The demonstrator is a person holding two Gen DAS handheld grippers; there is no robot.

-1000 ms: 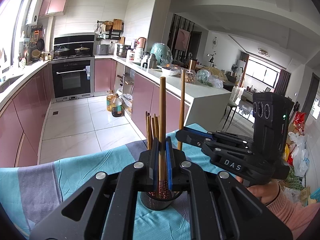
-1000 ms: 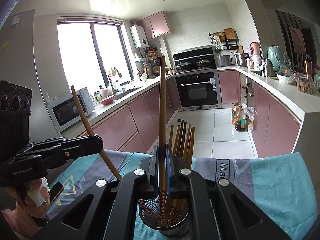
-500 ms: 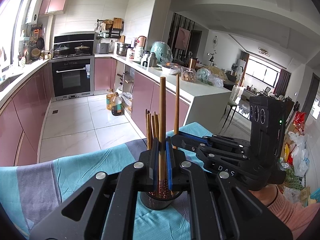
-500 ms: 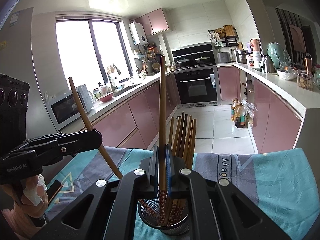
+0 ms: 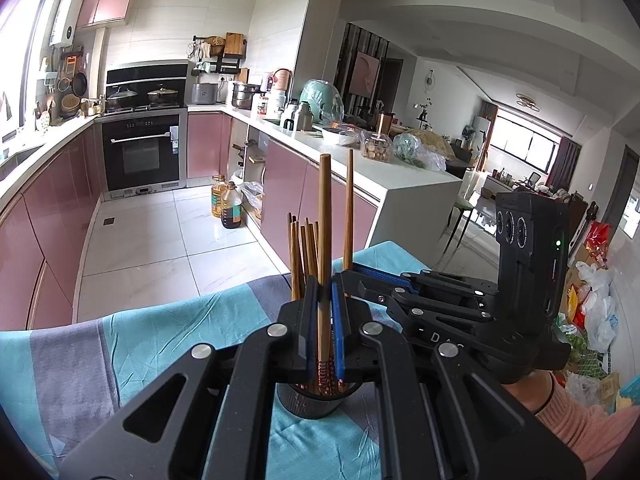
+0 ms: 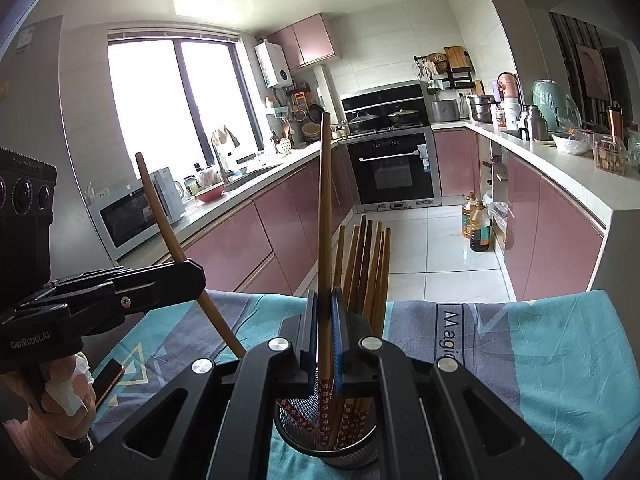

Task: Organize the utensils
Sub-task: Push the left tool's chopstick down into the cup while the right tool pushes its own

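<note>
Meanwhile, the biggest change from a second ago lies with the right gripper [image 5: 352, 276], which in the left wrist view has slid in from the right until its tip sits just beside the left gripper [image 5: 325, 320], its chopstick [image 5: 349, 208] now standing close by and nearly parallel to the left-held chopstick [image 5: 324, 240] instead of well apart. Beneath both, the desk, spread with a teal and grey cloth [image 6: 560, 344], carries the same dark mesh holder [image 6: 360, 454], which has not shifted. Both pairs of jaws are clamped as before: the right ones on the right-held chopstick [image 6: 325, 240], upright with its patterned lower end dipping into the holder, the left ones on the left-held one [image 6: 176, 248], which in the right wrist view leans up to the left and whose lower end drops out of sight behind the right gripper's body, so whether it reaches the holder cannot be told. Inside the holder stands a bundle of brown chopsticks [image 6: 364, 268] with red flowered tips, fanned slightly and leaning on the far rim.
</note>
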